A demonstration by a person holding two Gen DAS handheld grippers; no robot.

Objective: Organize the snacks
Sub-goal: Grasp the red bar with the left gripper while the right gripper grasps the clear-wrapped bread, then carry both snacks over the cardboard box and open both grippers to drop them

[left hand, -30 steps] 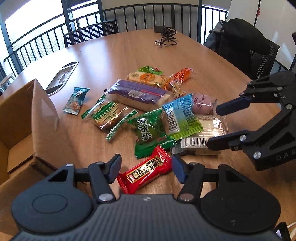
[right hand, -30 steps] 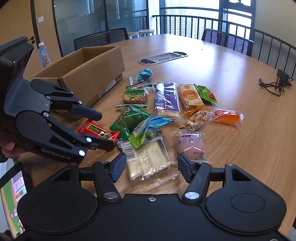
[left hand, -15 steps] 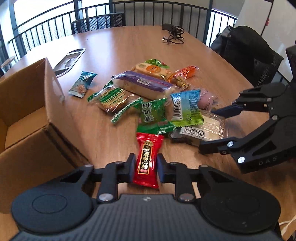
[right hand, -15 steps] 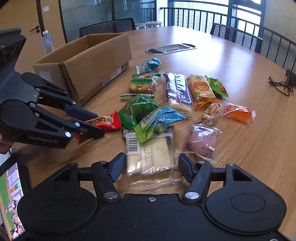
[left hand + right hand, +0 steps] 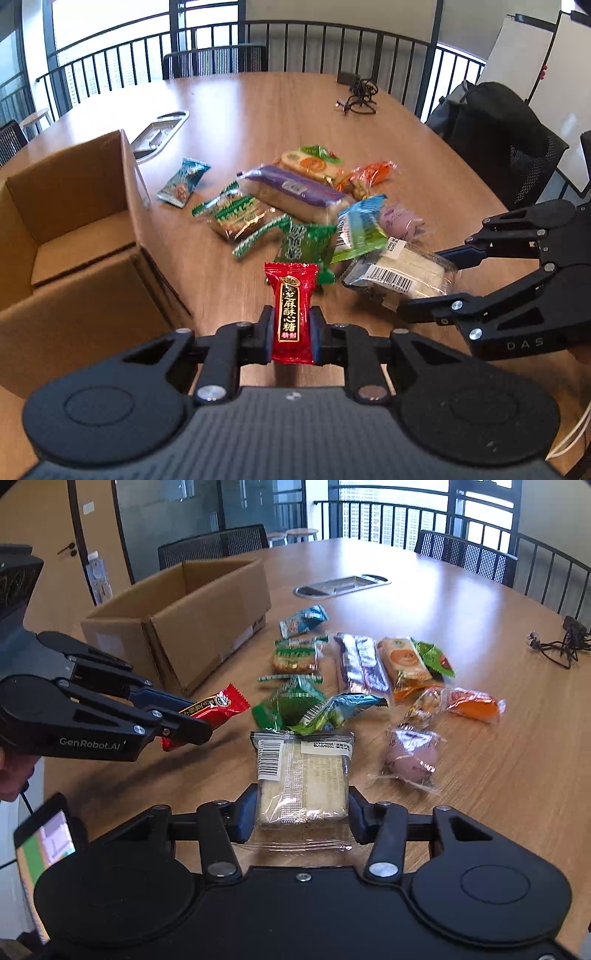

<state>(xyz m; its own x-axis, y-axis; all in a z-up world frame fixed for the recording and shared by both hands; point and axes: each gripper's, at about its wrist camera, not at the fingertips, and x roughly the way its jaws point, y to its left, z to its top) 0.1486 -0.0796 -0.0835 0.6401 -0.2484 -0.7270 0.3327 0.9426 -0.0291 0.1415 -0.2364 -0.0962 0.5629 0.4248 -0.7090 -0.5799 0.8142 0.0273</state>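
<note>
My left gripper (image 5: pixel 291 330) is shut on a red candy packet (image 5: pixel 292 310) and holds it above the table, right of the open cardboard box (image 5: pixel 74 236). It shows in the right wrist view (image 5: pixel 192 720) with the red packet (image 5: pixel 218 707). My right gripper (image 5: pixel 301 812) is shut on a clear-wrapped white cake (image 5: pixel 303 775), lifted off the table; the same gripper (image 5: pixel 436 280) and cake (image 5: pixel 402 273) show in the left wrist view. Several other snack packets lie in a pile, such as the purple bread pack (image 5: pixel 295 190) and a pink bun (image 5: pixel 413 757).
The box (image 5: pixel 184 620) stands left of the pile on the wooden table (image 5: pixel 498 757). A black cable (image 5: pixel 356 98) lies far off. A metal cable-port lid (image 5: pixel 343 585) sits behind the snacks. Chairs and a railing ring the table. A small screen (image 5: pixel 42 845) is at lower left.
My left gripper closed on the red packet and lifted it. My right gripper closed on the white cake and raised it off the table.
</note>
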